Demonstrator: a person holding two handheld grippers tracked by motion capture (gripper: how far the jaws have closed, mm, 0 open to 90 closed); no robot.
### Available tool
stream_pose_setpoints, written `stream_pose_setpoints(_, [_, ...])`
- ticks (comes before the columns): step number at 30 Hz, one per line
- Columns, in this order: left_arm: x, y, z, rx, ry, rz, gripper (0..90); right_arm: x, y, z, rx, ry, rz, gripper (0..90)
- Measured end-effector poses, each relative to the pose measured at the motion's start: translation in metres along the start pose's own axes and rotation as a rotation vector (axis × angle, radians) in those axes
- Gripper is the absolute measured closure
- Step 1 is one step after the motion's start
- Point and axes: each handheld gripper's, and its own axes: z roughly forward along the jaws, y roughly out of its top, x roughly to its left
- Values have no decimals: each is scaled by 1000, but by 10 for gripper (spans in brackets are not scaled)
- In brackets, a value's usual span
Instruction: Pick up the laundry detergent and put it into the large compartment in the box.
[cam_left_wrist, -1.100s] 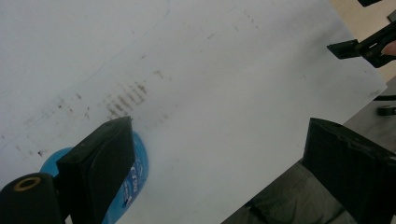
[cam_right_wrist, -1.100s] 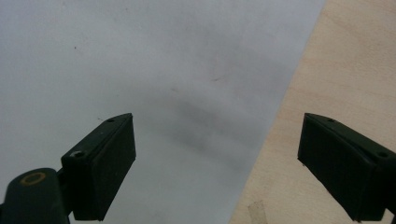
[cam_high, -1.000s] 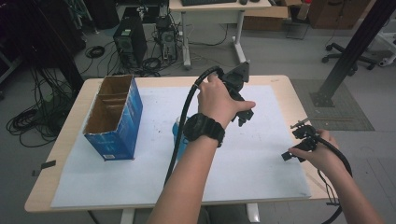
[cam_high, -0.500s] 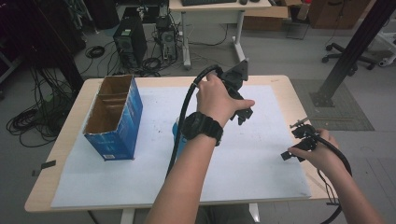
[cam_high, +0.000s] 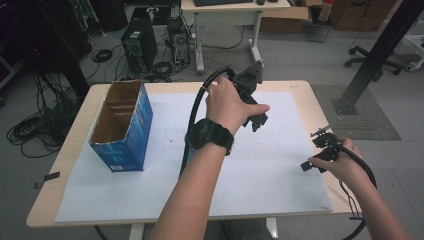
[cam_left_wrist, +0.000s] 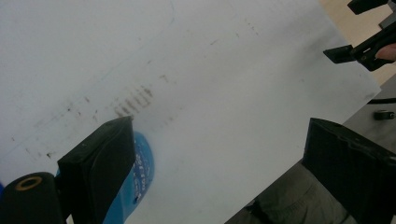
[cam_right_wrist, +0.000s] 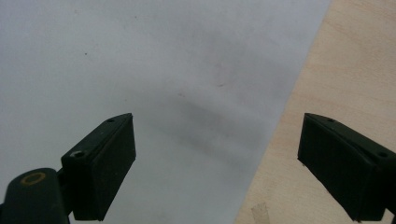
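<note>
High view, from the tools outward: left tool (cam_high: 257, 119) hangs over the middle of the white sheet (cam_high: 150, 195), gripped in a hand wearing a black wristwatch (cam_high: 210, 135). Its position is approx. the same as 1 s ago, so no pick-up has begun. Left gripper view shows the same tool (cam_left_wrist: 219, 154) with jaws spread wide and nothing between them. A blue item (cam_left_wrist: 144, 168) with white print lies flat on the sheet just beside one jaw, partly hidden behind it. It sits outside the gap rather than in it, so the tool prob. has to shift over the item before closing.

Right tool (cam_high: 320, 150) also hasn't moved. It rests low at the right edge of the worktop (cam_high: 310, 95), well apart from the item. Right gripper view has its jaws (cam_right_wrist: 215, 158) released and empty, straddling the line where the sheet meets bare wood.

Far left stands a blue carton (cam_high: 125, 140), upright and open-topped, split by cardboard dividers into compartments. What can be seen of the inside is bare brown card with no contents, though the bottoms of the compartments are not fully visible — it is likely where the item is headed, and so far unfilled.
</note>
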Motion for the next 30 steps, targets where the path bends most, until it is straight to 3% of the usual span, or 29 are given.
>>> stream_pose_setpoints(12, [16, -11, -14, -21, 30, -37, 96, 1, 0, -1, -2, -1, 0, 110])
stream_pose_setpoints(30, [42, -28, -22, -14, 86, -65, 87, 2, -1, -1, 3, -3, 6, 110])
